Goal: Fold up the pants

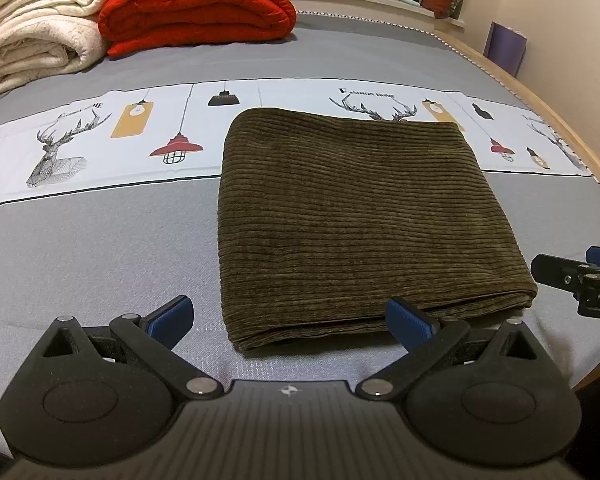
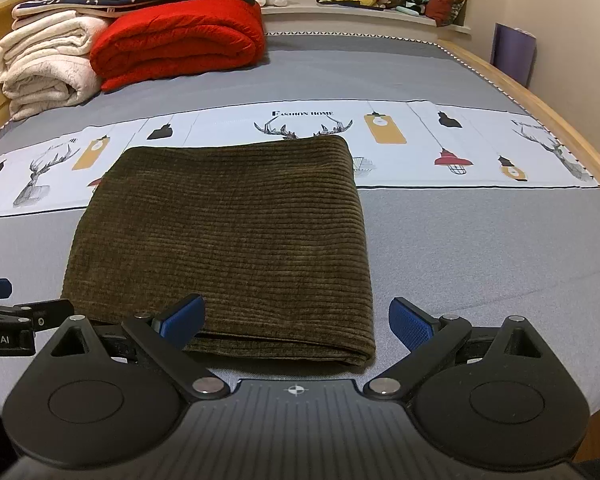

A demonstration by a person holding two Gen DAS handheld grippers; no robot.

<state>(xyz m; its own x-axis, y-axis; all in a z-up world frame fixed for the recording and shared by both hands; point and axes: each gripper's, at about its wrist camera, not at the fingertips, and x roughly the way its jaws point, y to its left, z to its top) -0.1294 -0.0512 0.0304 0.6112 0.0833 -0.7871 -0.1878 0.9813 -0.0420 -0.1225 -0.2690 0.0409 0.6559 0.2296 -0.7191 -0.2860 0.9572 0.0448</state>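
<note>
The pants lie on the bed as a squarish folded packet of dark olive corduroy, its far edge overlapping the white printed band of the sheet. In the left wrist view the packet fills the 12 to 2 o'clock region; in the right wrist view it sits from 10 to 12 o'clock.

We judge the cloth to be thick, soft and fairly heavy for its size. The ribbed pile should grip the blue pads well, so slipping is not our worry. Being limp, the layers will sag and slide apart if lifted from one point only. The stacked near edge, where the layers show, looks like the best place to take hold, one set of tongs toward each near corner, pinching through all layers at once.

Our left tongs are spread wide and hold nothing. They sit low at the near edge, level with the bed and pointing along it, the right pad in front of the packet's near edge. Our right tongs are likewise spread wide and empty, the left pad over the near edge and the right pad just past the packet's near right corner. Both sets are side by side, close together.

From how neatly the packet lies, we judge the folding done or nearly so.
</note>
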